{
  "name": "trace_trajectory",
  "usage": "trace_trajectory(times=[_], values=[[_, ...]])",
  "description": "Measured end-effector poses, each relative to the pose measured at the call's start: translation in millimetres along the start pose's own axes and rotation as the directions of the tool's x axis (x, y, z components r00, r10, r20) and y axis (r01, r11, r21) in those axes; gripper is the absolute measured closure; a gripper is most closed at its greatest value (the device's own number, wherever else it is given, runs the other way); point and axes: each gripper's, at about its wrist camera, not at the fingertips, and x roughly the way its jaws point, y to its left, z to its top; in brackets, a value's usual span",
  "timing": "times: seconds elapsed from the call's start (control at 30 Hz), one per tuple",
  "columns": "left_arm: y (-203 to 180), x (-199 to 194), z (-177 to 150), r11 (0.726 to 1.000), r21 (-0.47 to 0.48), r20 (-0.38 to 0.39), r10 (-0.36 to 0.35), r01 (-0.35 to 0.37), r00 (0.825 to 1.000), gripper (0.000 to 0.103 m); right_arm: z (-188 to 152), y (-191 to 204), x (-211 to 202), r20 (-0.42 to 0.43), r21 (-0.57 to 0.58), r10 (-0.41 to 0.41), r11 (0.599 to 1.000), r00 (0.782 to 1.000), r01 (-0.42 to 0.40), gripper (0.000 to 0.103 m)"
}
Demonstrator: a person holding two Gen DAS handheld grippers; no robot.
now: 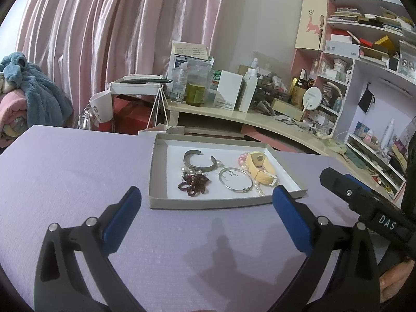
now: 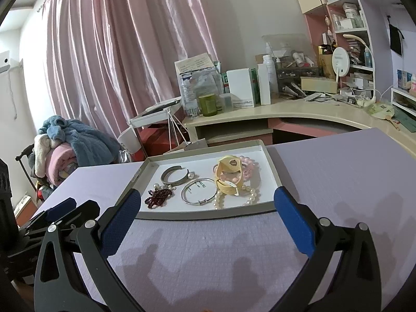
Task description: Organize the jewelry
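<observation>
Both my hand-held grippers, left hand-held gripper and right hand-held gripper, hang wide open over the lilac worktop, holding nothing. The jewelry tray sits just beyond the fingertips, long axis running left-right. I'd say the right one's nearer, basically at the tray's near rim.

Both hand-held grippers agape, empty.
</observation>
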Motion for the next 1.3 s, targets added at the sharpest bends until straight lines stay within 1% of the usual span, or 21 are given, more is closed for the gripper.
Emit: trace_trajectory(times=[1.3], values=[[-4.2,0.5,-2.3,1.0,-0.002,-0.001,-0.005,0.005,1.0,0.002,0.4,3.3,0.3,0.0,-0.002,0.0,1.0,1.0,0.0,0.001]])
